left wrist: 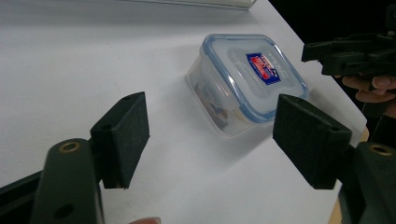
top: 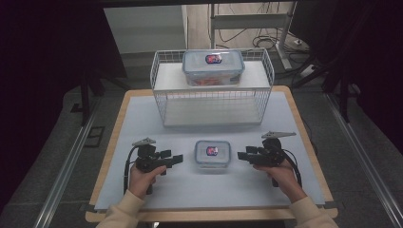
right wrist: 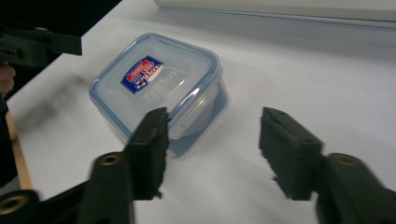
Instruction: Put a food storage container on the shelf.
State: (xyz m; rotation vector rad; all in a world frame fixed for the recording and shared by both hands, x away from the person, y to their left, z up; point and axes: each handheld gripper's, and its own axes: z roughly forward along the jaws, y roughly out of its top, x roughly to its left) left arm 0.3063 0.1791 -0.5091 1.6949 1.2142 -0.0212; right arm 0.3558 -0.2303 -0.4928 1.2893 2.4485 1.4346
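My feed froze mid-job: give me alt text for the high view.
A small lidded box sits on the table between the open left gripper and right gripper. Behind, a larger box rests on a wire rack.

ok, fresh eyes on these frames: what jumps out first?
The small lidded container sits at the table's front centre, flanked by the left tool and right tool, both open and pointing at it. Behind, a larger lidded container rests on top of the white wire rack.
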